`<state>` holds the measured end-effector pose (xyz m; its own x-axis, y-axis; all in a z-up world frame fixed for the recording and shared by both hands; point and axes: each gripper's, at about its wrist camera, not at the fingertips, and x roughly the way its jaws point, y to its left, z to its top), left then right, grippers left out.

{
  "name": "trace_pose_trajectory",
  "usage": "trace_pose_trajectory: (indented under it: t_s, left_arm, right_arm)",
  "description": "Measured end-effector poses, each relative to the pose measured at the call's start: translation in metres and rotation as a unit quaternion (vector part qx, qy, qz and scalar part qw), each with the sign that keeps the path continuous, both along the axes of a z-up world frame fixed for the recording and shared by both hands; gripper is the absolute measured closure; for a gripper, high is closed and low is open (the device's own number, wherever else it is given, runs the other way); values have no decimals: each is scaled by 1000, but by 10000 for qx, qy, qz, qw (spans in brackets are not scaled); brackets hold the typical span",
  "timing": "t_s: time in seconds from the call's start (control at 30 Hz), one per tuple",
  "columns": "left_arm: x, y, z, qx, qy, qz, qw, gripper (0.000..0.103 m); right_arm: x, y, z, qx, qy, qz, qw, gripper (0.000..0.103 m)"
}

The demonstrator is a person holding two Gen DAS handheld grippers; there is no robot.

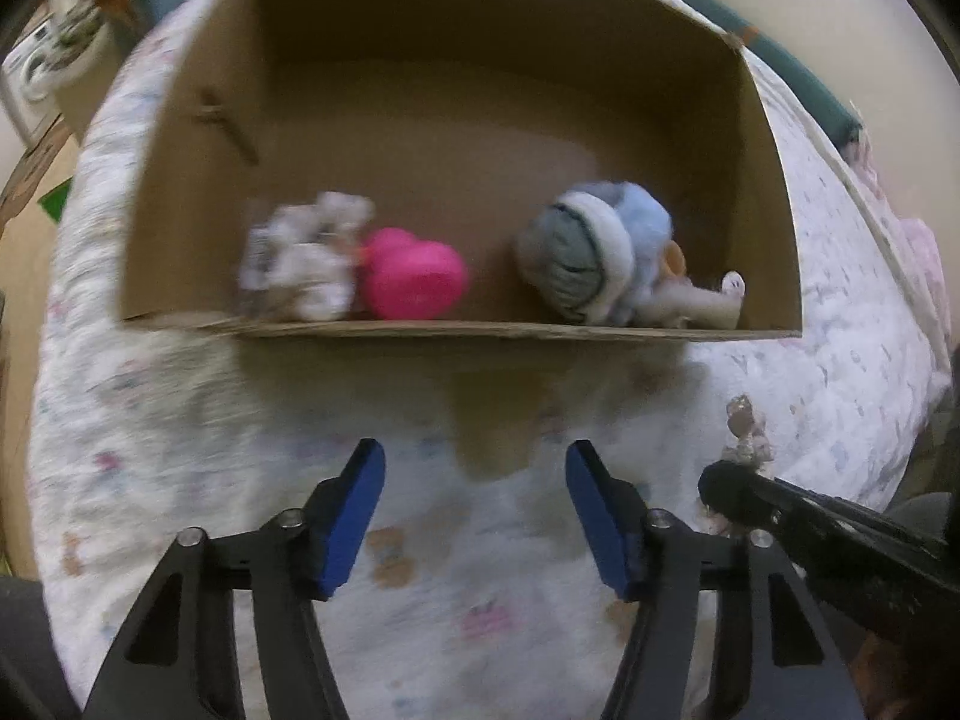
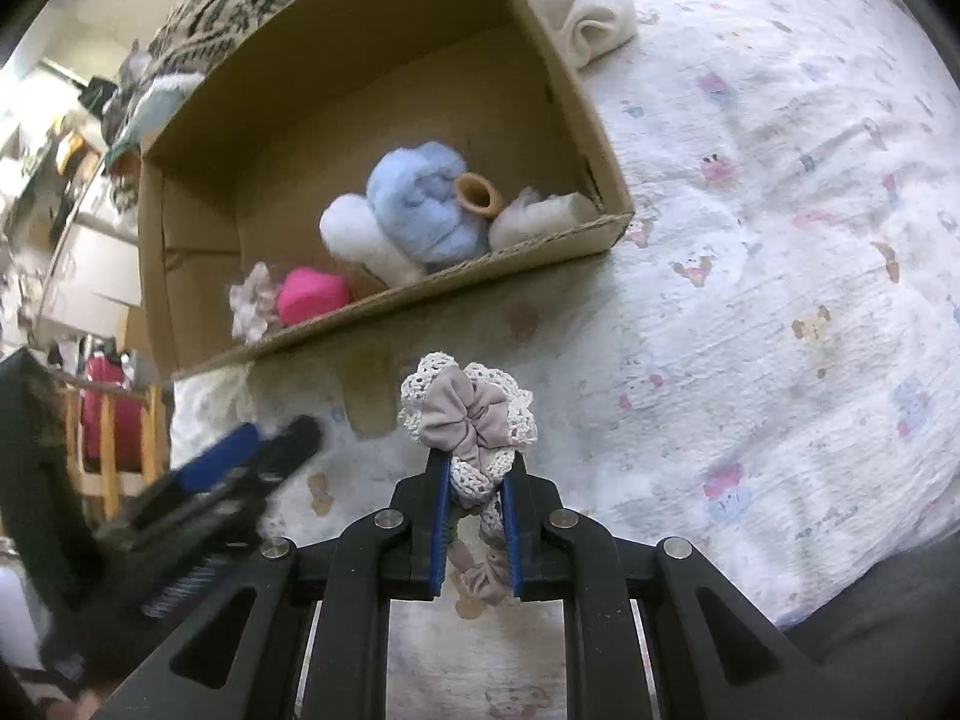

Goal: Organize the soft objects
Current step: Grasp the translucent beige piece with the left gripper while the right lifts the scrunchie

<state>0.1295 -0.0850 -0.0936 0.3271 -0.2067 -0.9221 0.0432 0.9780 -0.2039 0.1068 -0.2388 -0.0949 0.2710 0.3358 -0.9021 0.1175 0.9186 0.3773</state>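
- Right gripper (image 2: 475,495): blue pads clamped on a lace-trimmed grey scrunchie (image 2: 468,414); its frilled loop bulges out above the fingertips, the rest bunched between the jaws.
- Scrunchie sits just short of the cardboard box (image 2: 600,138), in front of its near wall, not yet over the opening. Whether it is clear of the bedsheet, cannot tell.
- Left gripper (image 1: 476,468): jaws apart, nothing between the blue pads; only printed bedsheet (image 1: 180,420) beneath.
- Left gripper is on the near side of the box too, facing the middle of the near wall.
- Already in the box: a crumpled floral cloth piece (image 1: 303,264) touching a pink heart-shaped plush (image 1: 414,273) at the left end; a blue-and-white fuzzy plush toy (image 1: 600,252) at the right end.
- Left to do, by my reading: carry the scrunchie over the near wall and drop it in. A folded white cloth (image 2: 585,15) lies on the sheet just beyond the box, outside it; likely next.
- Pose: both grippers pitched steeply down toward the bed, side by side, right one's tip visible at the left view's lower right edge.
- Left view is motion-smeared.
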Motion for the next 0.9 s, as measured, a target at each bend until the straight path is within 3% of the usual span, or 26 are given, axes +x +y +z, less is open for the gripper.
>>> trace_pose_trajectory:
  t_s: [0.07, 0.13, 0.2, 0.37, 0.9]
  left_arm:
    - [8, -8, -9, 12, 70, -12, 10000, 46]
    - [13, -13, -17, 15, 170, 21, 9999, 54]
    - [19, -16, -27, 81, 307, 22, 9995, 68]
    - [19, -15, -32, 46, 322, 21, 9995, 93]
    - [-28, 32, 12, 53, 45, 242, 9997, 96]
  right_arm:
    - [3, -8, 2, 150, 34, -50, 9999, 87]
    - [3, -21, 1, 284, 119, -133, 9994, 87]
    - [4, -23, -2, 382, 146, -216, 9989, 87]
    - [7, -20, -1, 474, 90, -233, 9986, 87]
    - [3, -6, 12, 477, -131, 58, 9988, 87]
